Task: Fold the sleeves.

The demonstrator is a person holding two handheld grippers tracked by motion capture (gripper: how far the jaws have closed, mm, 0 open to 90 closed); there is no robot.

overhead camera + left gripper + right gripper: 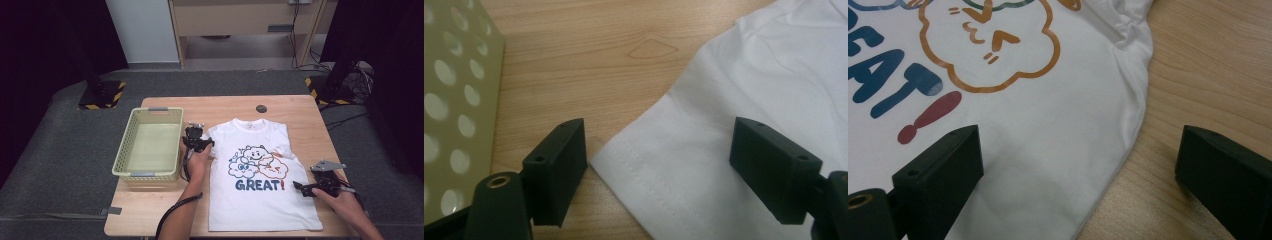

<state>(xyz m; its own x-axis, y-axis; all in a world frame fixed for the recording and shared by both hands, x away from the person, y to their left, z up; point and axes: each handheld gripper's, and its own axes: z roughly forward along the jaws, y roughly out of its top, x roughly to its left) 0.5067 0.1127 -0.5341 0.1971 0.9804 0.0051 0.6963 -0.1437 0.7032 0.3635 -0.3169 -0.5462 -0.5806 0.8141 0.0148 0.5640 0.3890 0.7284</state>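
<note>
- White T-shirt [260, 195] flat on bench [300, 107], print side up ("GREAT!" plus cartoon clouds), collar toward far edge.
- Left hand-held gripper [196, 141] at shirt's left sleeve [684, 165], jaws wide, straddling sleeve hem, nothing pinched.
- Right hand-held gripper [305, 189] at shirt's right side edge, jaws wide, one over fabric, other over bare wood.
- Perforated yellow-green basket [123, 155] just left of left hand-held gripper.
</note>
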